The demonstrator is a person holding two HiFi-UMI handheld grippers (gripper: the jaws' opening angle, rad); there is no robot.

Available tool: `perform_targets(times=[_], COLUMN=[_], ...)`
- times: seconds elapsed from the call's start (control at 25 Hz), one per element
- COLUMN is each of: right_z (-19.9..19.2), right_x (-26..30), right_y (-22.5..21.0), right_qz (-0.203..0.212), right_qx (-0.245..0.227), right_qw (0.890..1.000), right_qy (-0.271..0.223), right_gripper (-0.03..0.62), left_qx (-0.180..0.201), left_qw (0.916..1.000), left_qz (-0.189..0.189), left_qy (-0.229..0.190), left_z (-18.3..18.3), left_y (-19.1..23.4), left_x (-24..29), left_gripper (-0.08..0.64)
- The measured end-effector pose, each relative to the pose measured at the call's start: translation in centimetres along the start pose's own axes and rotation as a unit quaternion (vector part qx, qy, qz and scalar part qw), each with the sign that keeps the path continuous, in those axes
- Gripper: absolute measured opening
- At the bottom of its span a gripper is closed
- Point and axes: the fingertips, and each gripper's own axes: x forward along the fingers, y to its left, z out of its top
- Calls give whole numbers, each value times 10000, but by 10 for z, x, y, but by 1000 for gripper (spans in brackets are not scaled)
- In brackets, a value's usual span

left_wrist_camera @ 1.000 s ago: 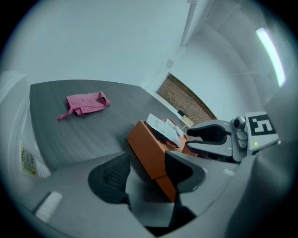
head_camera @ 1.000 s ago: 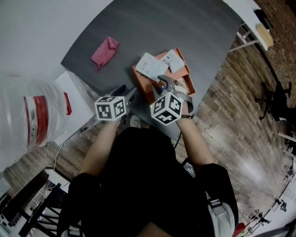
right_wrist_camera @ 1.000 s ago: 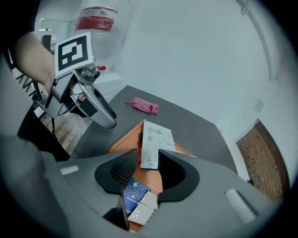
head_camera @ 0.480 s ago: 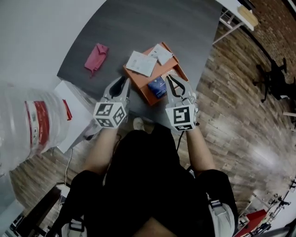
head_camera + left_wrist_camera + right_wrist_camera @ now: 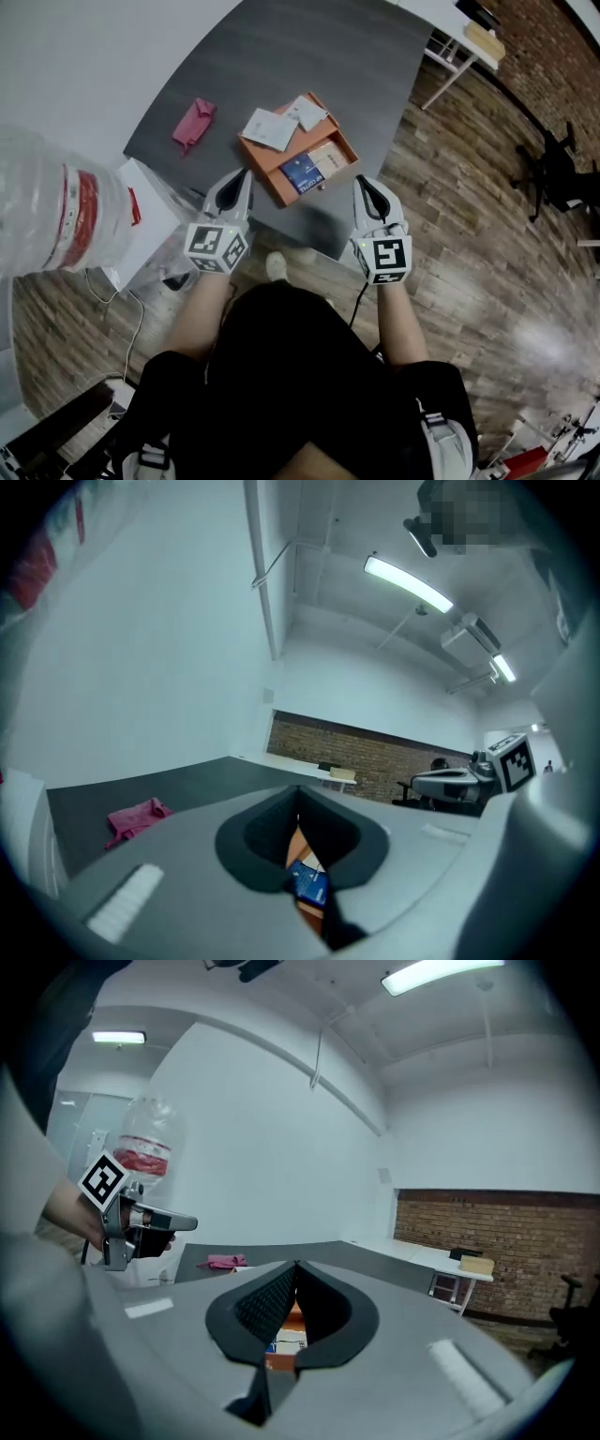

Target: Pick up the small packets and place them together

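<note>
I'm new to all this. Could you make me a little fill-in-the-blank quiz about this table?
The blue packet lies in a tray coloured ____.
The cloth left of it is ____.
The left gripper and right gripper both have jaws ____, holding nothing.
Missing words: orange; pink; shut.

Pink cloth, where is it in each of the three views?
Head view: pink cloth upper left, on the dark table.
Left gripper view: pink cloth low left.
Right gripper view: pink cloth small, left of centre.
Shared landmark: orange tray, right of the cloth in all.
</note>
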Motion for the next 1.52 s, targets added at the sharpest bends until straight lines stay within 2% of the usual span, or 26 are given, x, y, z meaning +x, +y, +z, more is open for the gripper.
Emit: perform_targets(times=[0.12, 0.28, 0.52, 0.64, 0.92, 1.08, 1.24, 1.52], right_z=[0, -5, -1, -1, -2, -5, 5, 2], right_x=[-29, -65, -112, -129, -145, -138, -136, -137], right_y=[-13, -19, -33, -33, -16, -14, -9, 5], right_qz=[63, 126, 398, 506, 720, 602, 439, 239], right_qx=[193, 90, 689, 774, 772, 1070, 1323, 1443], right_qw=[9997, 9998, 9961, 9945, 9925, 9910, 9876, 9874], right_qy=[-117, -112, -381, -496, -621, -540, -719, -605], right_gripper=[3, 2, 2, 2, 2, 0, 0, 0], left_qx=[-126, -163, -59, -30, -111, -202, -109, -88], left_qw=[9997, 9987, 9971, 9970, 9971, 9976, 9979, 9981], left_qz=[144, 341, 540, 568, 465, 249, 2, -84], left_qy=[-177, -331, -527, -518, -593, -613, -641, -600], left_z=[4, 3, 8, 7, 8, 7, 17, 17], left_y=[-16, -38, -82, -103, -125, -130, -127, -107], left_x=[-17, -42, -74, -89, -106, -103, -103, -114], left_gripper=[0, 0, 0, 0, 0, 0, 0, 0])
